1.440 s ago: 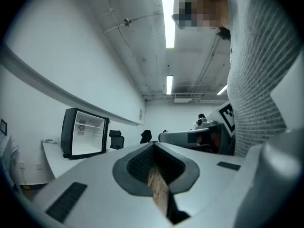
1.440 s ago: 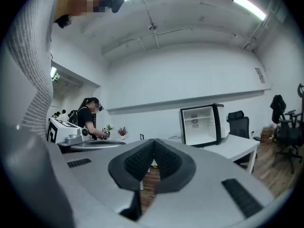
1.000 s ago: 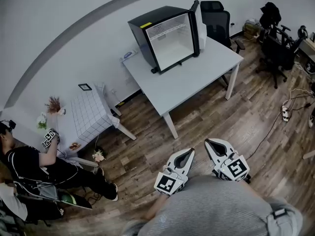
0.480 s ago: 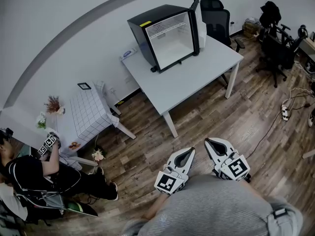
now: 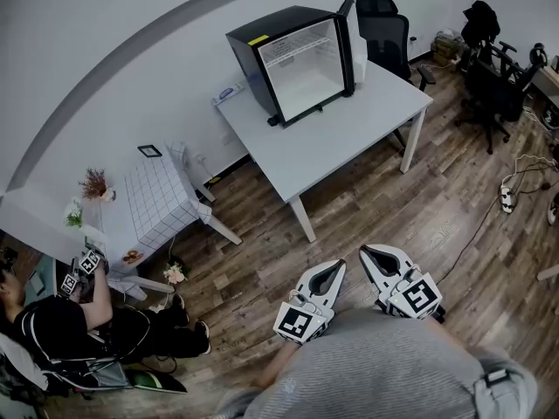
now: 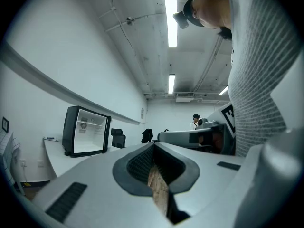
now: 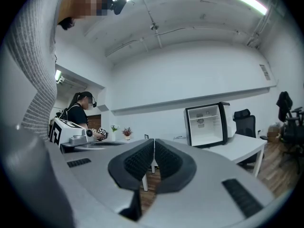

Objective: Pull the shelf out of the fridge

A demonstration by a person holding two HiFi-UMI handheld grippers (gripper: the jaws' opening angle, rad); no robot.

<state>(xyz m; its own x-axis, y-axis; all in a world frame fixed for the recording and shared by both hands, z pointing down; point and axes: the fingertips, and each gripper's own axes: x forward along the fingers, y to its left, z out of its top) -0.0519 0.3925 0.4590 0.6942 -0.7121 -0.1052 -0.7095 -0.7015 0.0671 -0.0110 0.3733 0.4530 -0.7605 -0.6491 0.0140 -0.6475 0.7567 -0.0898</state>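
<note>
A black mini fridge [image 5: 293, 59] stands with its door open at the back of a white table [image 5: 349, 138], far ahead of me. Its white shelf [image 5: 295, 52] sits across the upper part of the inside. The fridge also shows small in the left gripper view [image 6: 86, 137] and the right gripper view [image 7: 209, 125], where the shelf [image 7: 208, 119] is in place. Both grippers are held low, close to my body, over the wooden floor. My left gripper [image 5: 337, 268] is shut and empty. The right gripper [image 5: 368, 252] is likewise shut, with nothing between its pads.
A black office chair [image 5: 384, 33] stands behind the table. A small table with a checked cloth [image 5: 157, 203] is at the left, with a seated person [image 5: 70, 321] beside it. More chairs [image 5: 493, 77] and a floor power strip [image 5: 506, 201] lie to the right.
The seated person at the left has shifted lower and further left. My two grippers have stayed almost where they were, both shut.
</note>
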